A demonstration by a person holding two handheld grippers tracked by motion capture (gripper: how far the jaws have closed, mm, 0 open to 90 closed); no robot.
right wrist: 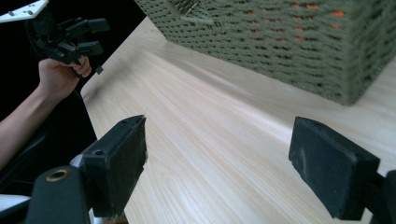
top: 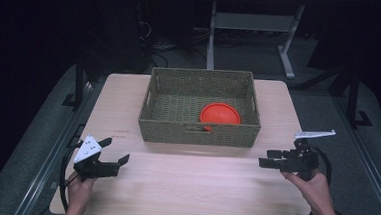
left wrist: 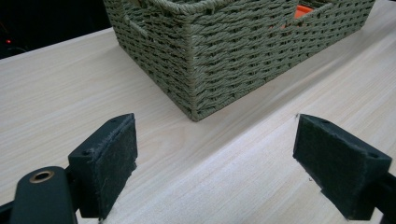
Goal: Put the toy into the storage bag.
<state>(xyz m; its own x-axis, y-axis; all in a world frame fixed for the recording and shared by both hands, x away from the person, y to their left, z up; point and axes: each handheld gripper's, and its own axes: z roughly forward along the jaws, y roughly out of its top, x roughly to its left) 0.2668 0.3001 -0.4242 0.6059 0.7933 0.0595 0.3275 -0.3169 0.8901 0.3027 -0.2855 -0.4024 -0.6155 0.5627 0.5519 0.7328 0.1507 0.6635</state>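
Basket (top: 200,125) with orange bowl (top: 220,113) sits beyond your left hand-held gripper (top: 114,153) and right hand-held gripper (top: 270,159), both wide, empty.

A rough woven-fibre basket (top: 199,128) sits on a smooth, matt pale wood-grain table (top: 193,188).

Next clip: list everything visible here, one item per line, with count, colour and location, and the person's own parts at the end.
Light wooden table: one, pale wood, centre of the high view.
Woven rectangular basket: one, olive green, far middle of the table.
Round orange bowl-like object: one, orange, inside the basket toward its right front.
Metal desk frame: one, grey, on the floor behind the table.
Left gripper: one, black, jaws open, near left of the table.
Right gripper: one, black, jaws open, near right.
Hands: two, each holding a gripper.
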